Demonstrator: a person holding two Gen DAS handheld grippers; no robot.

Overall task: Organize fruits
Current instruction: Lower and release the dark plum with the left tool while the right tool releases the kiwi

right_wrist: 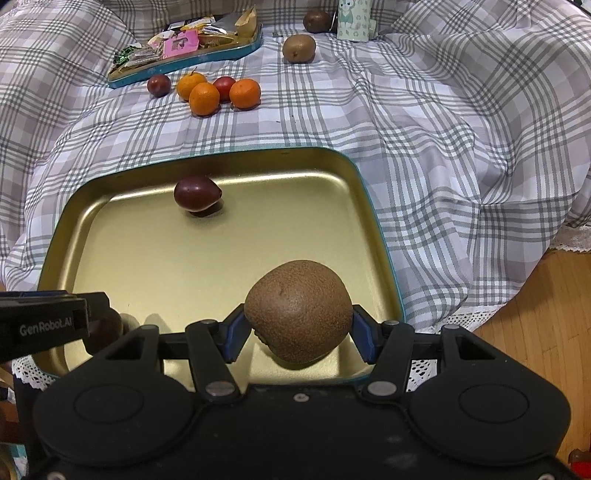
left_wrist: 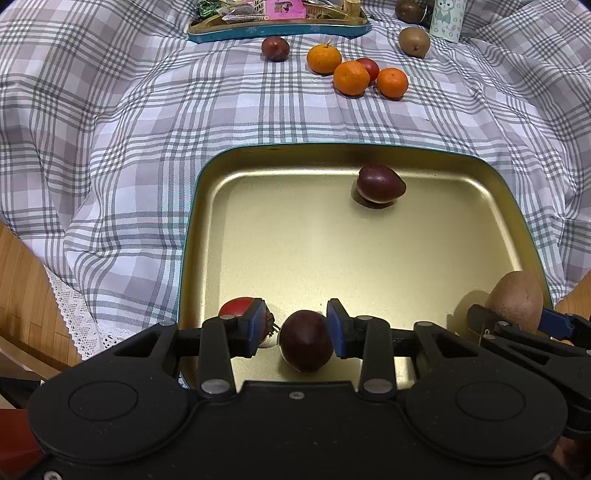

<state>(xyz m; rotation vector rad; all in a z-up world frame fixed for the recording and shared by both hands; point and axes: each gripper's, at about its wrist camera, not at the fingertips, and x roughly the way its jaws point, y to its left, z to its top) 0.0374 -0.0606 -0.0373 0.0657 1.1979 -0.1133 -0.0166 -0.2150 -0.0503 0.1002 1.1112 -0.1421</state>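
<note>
A gold tray (left_wrist: 369,258) lies in front of me on the checked cloth. My left gripper (left_wrist: 297,332) is open around a dark purple fruit (left_wrist: 304,339) resting at the tray's near edge; a gap shows on the left pad side. A red tomato (left_wrist: 238,308) sits behind the left finger. Another dark purple fruit (left_wrist: 380,183) lies at the tray's far side. My right gripper (right_wrist: 298,325) is shut on a brown kiwi (right_wrist: 298,310) just above the tray (right_wrist: 221,243), also seen in the left wrist view (left_wrist: 517,301).
On the cloth beyond lie three mandarins (left_wrist: 351,77), a red tomato (left_wrist: 368,67), a dark fruit (left_wrist: 275,48) and two kiwis (left_wrist: 413,41). A teal tray of snacks (left_wrist: 277,22) and a pale cup (left_wrist: 448,18) stand at the back. Wooden floor lies beyond the cloth's edges.
</note>
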